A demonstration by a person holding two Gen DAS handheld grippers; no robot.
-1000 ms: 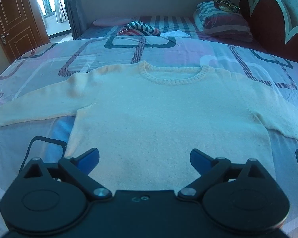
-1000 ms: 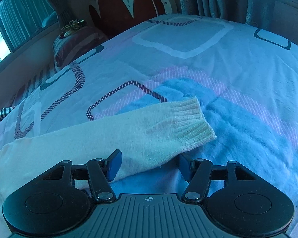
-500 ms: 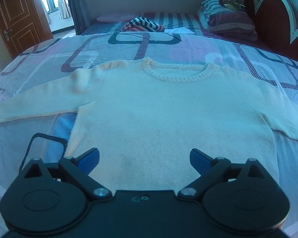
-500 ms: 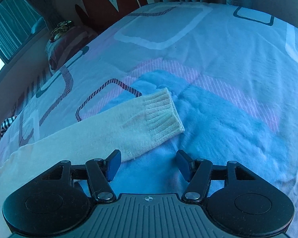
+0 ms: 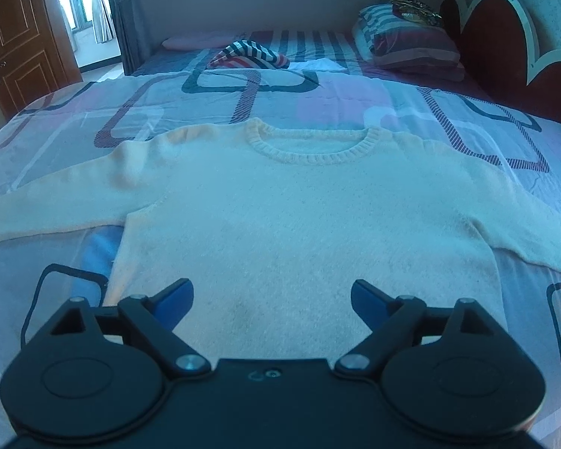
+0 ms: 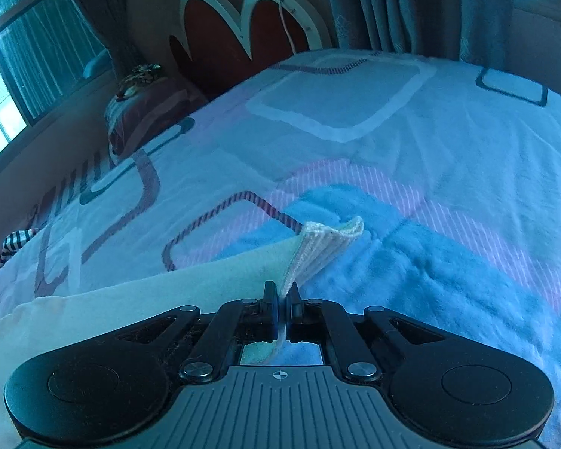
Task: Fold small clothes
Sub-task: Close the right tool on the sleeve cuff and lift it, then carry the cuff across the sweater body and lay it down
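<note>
My right tool is clamped on the ribbed cuff of the sweater's sleeve; the two fingers are pressed together with the knit pinched between them, and the cuff stands up off the bed, curling open at its far end. Behind the pinch, the sleeve trails away to my left, lying on the patterned bedspread, over a fuzzy blue patch of it. My left tool hovers with its blue-tipped fingers spread wide apart, holding nothing, just above the lower part of the cream sweater. From that camera the sweater lies flat and face up on the bed, neckline pointing away from me, both sleeves stretched out to the sides; the right sleeve runs out of frame toward where my other tool grips it. Beyond the sweater, the bedspread carries rounded-rectangle patterns, and farther back I see a striped folded cloth, a stack of striped pillows against a scalloped dark red headboard, a window above, and a wooden door off to the left.
</note>
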